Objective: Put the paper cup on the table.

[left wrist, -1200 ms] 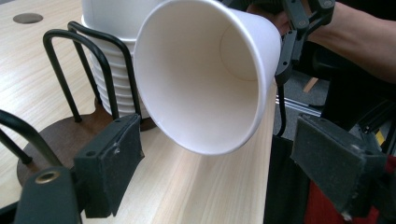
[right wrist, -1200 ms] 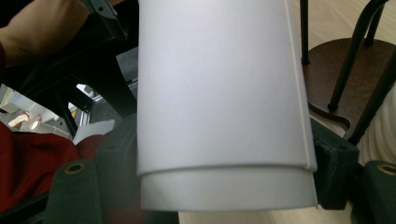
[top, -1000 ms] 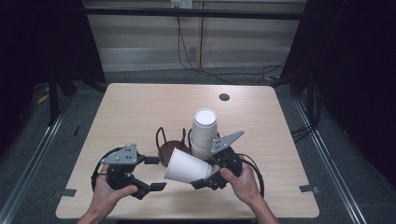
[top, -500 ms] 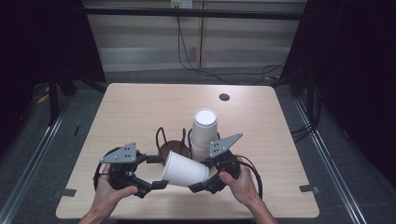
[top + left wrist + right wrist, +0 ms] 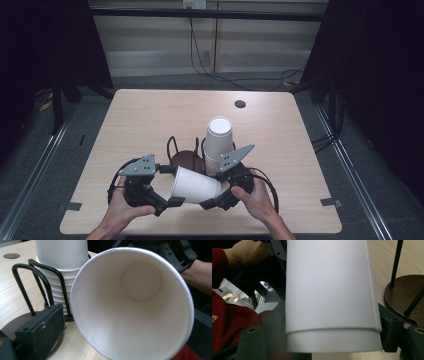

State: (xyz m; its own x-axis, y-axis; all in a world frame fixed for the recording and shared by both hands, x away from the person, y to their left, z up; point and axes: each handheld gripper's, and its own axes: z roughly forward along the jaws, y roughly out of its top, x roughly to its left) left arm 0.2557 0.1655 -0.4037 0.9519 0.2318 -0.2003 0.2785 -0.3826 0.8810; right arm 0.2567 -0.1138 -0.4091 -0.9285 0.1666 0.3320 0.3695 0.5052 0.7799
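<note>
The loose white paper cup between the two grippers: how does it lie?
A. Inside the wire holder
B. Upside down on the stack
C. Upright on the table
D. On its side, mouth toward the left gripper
D: the paper cup lies sideways, and the left gripper view looks into its open mouth.

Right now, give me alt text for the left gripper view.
A white paper cup lies on its side, mouth toward the camera, its flat bottom visible inside. Behind it at left, stacked cups stand in a black wire holder on a wooden table.

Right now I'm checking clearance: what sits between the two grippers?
In the high view, a white paper cup lies sideways between the left gripper and right gripper.
</note>
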